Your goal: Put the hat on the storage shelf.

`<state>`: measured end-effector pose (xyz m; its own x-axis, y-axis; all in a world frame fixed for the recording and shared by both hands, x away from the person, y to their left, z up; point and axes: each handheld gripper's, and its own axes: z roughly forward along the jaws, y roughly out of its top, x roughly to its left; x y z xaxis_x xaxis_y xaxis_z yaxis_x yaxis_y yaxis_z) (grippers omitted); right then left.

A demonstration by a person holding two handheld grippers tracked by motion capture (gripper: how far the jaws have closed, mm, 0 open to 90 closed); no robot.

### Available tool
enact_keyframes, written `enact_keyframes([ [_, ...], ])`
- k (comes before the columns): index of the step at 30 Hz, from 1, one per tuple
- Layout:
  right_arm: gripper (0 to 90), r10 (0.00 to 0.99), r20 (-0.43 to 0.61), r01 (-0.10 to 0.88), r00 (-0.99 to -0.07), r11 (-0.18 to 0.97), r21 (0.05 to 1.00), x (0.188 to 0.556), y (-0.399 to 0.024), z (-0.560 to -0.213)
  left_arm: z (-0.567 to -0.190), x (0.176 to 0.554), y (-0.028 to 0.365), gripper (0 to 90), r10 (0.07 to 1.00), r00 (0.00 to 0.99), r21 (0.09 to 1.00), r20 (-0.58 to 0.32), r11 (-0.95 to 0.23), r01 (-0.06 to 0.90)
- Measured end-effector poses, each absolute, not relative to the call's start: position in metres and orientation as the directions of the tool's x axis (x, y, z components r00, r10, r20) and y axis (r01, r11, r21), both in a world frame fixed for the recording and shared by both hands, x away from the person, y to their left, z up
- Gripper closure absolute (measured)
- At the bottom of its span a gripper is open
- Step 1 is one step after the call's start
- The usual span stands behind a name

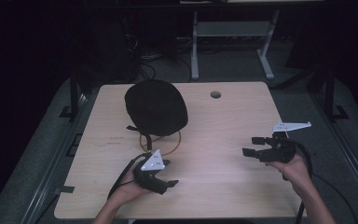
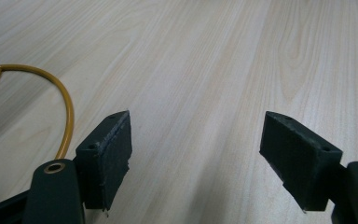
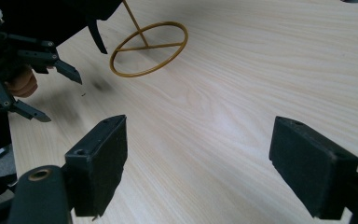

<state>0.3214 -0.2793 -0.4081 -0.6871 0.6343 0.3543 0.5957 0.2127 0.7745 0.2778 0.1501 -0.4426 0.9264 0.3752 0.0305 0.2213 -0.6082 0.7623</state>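
Observation:
A black cap point(image 1: 156, 106) sits on a gold wire stand whose ring base point(image 1: 161, 143) lies on the wooden table point(image 1: 223, 186). My left gripper point(image 1: 169, 173) is held just in front of the ring, jaws open and empty. In the left gripper view the ring base point(image 2: 67, 107) curves past the left jaw, and the left gripper point(image 2: 198, 135) is wide apart over bare wood. My right gripper point(image 1: 251, 145) hovers at the table's right, open and pointing left. The right gripper view shows the right gripper point(image 3: 198, 140) open, the ring base point(image 3: 149, 49), the cap's edge point(image 3: 74, 11) and the left gripper point(image 3: 60, 97).
A round cable hole point(image 1: 216, 94) is in the table near its far edge. Behind the table stands a white desk frame point(image 1: 195, 46) on a dark floor with cables. Black cables trail from both grippers toward the front edge.

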Motion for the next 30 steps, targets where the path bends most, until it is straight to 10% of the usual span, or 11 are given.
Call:
enact_keyframes([
  [30,18.8,0.670,0.336,0.598,-0.662,0.203,0.775,0.272,-0.302,-0.446,-0.442,0.278,0.152,24.8,0.390,0.921,0.765,0.018,-0.599,0.239],
])
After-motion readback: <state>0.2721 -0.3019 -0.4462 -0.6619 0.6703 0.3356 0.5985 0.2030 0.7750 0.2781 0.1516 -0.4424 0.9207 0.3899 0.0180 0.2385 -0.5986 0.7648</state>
